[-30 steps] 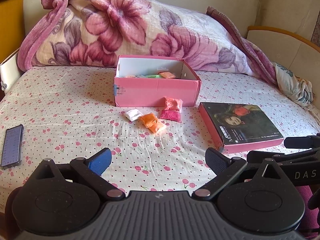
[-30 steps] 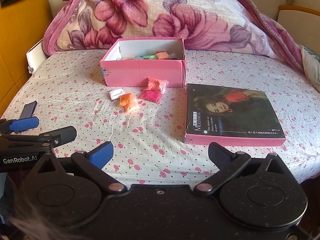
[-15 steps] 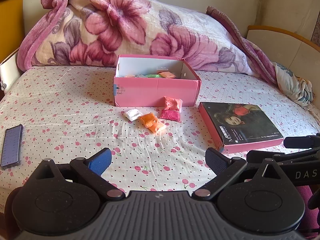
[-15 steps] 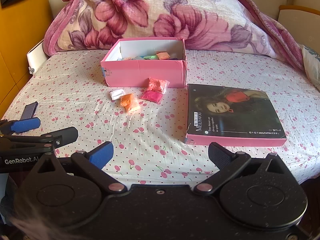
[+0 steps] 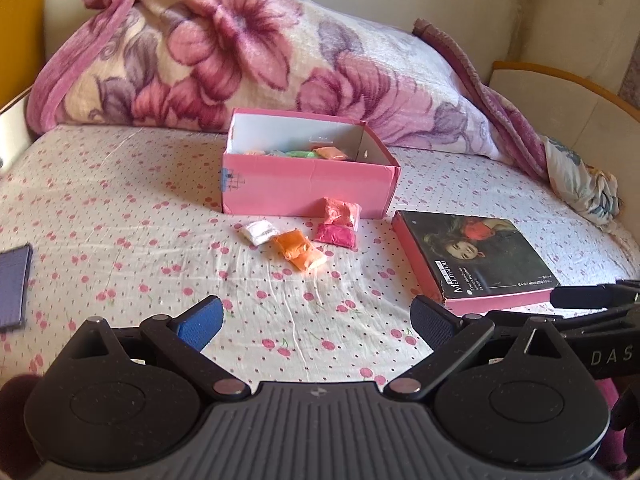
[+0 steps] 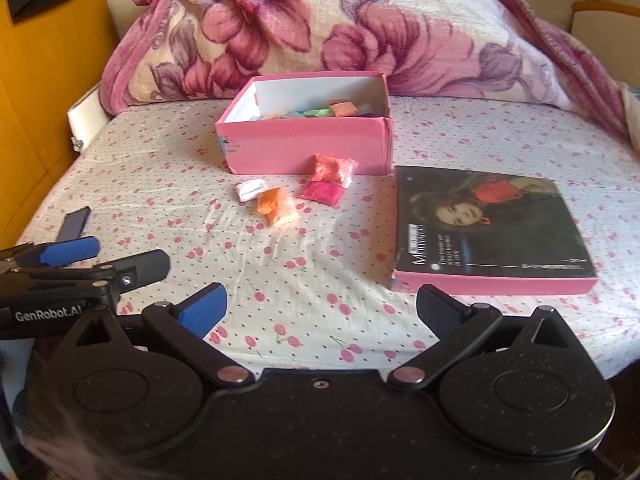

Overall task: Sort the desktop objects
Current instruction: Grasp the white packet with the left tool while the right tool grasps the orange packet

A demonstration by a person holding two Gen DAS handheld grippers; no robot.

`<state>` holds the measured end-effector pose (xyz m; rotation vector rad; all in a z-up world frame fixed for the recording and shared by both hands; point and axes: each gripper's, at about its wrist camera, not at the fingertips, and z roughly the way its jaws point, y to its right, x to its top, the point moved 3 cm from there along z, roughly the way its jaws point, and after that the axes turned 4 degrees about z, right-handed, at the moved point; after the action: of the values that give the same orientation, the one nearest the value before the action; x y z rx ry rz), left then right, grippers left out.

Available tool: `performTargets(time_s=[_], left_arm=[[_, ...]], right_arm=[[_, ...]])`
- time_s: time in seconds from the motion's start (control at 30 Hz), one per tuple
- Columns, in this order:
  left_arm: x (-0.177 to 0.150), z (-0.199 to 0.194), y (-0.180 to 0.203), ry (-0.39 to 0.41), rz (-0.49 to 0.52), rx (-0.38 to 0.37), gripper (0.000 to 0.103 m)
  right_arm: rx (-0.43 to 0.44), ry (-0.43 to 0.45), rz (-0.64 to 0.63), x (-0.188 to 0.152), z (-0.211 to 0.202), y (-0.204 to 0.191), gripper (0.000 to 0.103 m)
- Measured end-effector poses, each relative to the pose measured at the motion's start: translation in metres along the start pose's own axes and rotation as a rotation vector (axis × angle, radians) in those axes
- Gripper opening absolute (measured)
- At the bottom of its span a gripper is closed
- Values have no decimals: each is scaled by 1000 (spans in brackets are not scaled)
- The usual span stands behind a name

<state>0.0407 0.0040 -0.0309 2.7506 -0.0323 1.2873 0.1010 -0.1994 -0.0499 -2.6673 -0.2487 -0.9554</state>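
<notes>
An open pink box (image 5: 308, 190) (image 6: 308, 148) stands on the bed with several coloured packets inside. In front of it lie a white packet (image 5: 259, 232) (image 6: 250, 189), an orange packet (image 5: 298, 248) (image 6: 275, 205), a salmon packet (image 5: 340, 210) (image 6: 330, 168) and a magenta packet (image 5: 335, 235) (image 6: 321, 192). A box lid with a woman's portrait (image 5: 476, 258) (image 6: 492, 224) lies flat to the right. My left gripper (image 5: 316, 320) and right gripper (image 6: 320, 306) are both open and empty, hovering near the bed's front edge, well short of the packets.
A dark phone (image 5: 14, 286) (image 6: 74, 222) lies at the left of the cherry-print sheet (image 5: 120, 220). A floral blanket roll (image 5: 240, 60) lies behind the box. A crumpled cloth (image 5: 580, 184) sits at the far right. An orange wall (image 6: 40, 100) borders the left.
Both grippers have crept slightly forward toward the packets and stay open. The packets, box and lid have not moved.
</notes>
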Motion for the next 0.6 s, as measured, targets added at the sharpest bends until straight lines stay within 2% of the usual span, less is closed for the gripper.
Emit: performTargets(time_s=[0.17,0.37,0.43,0.6], left_arm=[[4,26,-10,-17,29,0,100],[10,66,-38,-25,3,-8,100],[12,78,-44,-16,26,5,100],[21,111,-58,-22,32,-23,100]], right_arm=[[29,6,-33,1,16,1,102],[23,21,-24,13,49,9,102],[33,13,-43,16,62,8,102],[60,-17,-102,23,95,3,102]])
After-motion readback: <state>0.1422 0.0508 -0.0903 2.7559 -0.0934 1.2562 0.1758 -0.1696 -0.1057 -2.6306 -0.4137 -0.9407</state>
